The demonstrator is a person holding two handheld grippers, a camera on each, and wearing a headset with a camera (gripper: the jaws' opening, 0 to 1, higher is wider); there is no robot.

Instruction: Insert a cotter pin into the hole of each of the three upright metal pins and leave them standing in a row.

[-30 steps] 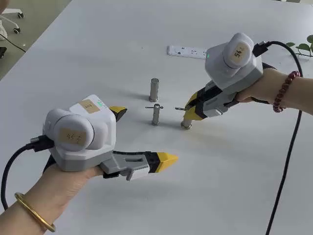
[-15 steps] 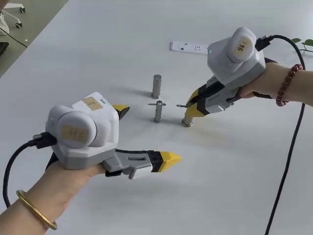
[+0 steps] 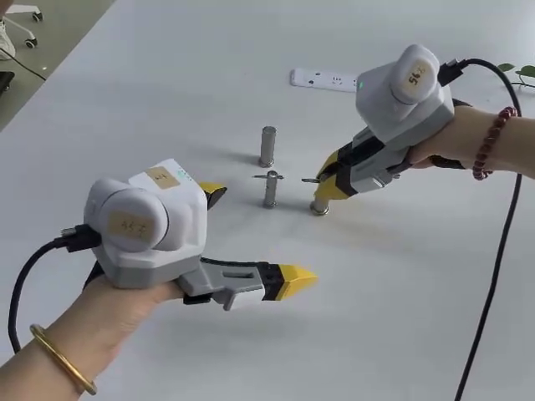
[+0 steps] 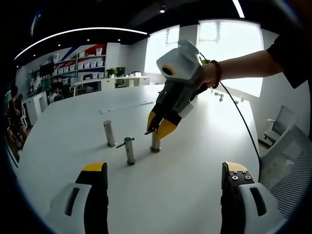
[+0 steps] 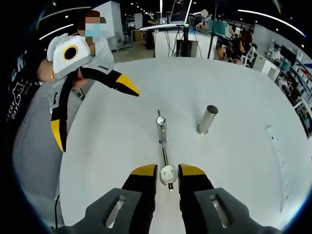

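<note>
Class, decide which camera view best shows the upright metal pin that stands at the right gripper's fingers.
The right gripper view: the pin shows its top between the right gripper's fingers, with a cotter pin lying across it. The head view shows its base below the gripper; the left gripper view shows its lower shaft.

A white worktable (image 3: 167, 67) fronts stocked shelves (image 4: 90, 61) and bright windows (image 4: 229, 36) under a dark ceiling (image 4: 97, 14).

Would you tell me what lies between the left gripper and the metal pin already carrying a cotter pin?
Bare white table lies between the left gripper and that pin, as the left gripper view shows.
</note>
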